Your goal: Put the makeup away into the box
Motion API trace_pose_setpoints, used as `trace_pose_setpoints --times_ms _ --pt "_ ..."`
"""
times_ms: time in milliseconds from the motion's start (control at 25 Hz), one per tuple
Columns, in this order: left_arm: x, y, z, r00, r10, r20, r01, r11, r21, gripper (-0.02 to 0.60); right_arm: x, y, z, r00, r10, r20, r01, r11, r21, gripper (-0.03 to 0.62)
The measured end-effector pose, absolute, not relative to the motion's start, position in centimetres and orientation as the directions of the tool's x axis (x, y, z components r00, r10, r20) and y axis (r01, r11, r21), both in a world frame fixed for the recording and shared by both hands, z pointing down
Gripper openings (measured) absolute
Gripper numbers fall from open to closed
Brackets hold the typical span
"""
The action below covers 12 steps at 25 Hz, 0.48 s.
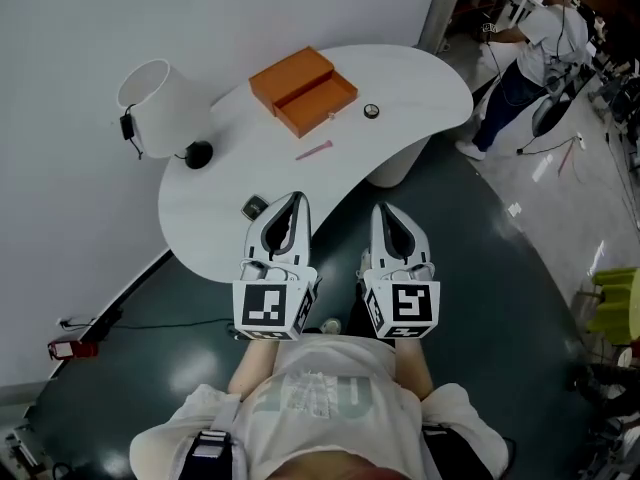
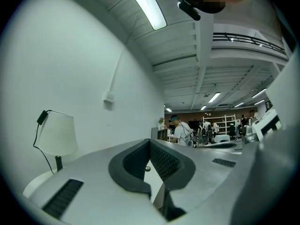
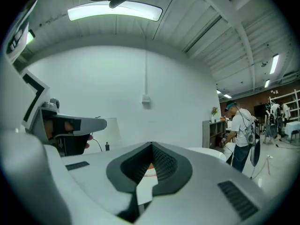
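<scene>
An open orange box (image 1: pixel 301 90) lies on the white curved table (image 1: pixel 400 88), its two halves side by side. In front of it lie a pink makeup stick (image 1: pixel 315 151) and a small round pot (image 1: pixel 371 111). A dark compact (image 1: pixel 255 207) rests near the table's front edge. My left gripper (image 1: pixel 295 200) is shut and empty, its tip just over that edge beside the compact. My right gripper (image 1: pixel 383 211) is also shut and empty, just off the table's edge. In the right gripper view a bit of the orange box (image 3: pixel 150 165) shows between the shut fingers (image 3: pixel 165 162).
A white lamp (image 1: pixel 155 98) with a black base (image 1: pixel 198 154) and cable stands at the table's back left, against the wall. A person (image 1: pixel 525 58) stands beyond the table's right end. Dark floor surrounds the table.
</scene>
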<state>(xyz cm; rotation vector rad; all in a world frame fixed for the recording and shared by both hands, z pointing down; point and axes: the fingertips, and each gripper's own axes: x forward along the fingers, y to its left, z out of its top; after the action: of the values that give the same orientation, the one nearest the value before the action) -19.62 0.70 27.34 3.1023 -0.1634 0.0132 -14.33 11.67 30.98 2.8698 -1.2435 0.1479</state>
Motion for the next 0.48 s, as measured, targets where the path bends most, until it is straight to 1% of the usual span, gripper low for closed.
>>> trace_pose_setpoints --times_ms 160,480 --pt "-14.3 -0.3 27.7 0.991 -0.132 0.000 -0.132 -0.991 0.033 0.006 -8.8 10.4 30.7 0.659 -0.749 0.065 -0.751 -0.660 0.000 0.003" --pt "-0.4 -1.9 26.0 0.974 -0.225 -0.036 -0.224 -0.974 0.040 0.006 5.7 9.1 29.6 0.591 -0.803 0.074 -0.806 -0.592 0.008 0.003"
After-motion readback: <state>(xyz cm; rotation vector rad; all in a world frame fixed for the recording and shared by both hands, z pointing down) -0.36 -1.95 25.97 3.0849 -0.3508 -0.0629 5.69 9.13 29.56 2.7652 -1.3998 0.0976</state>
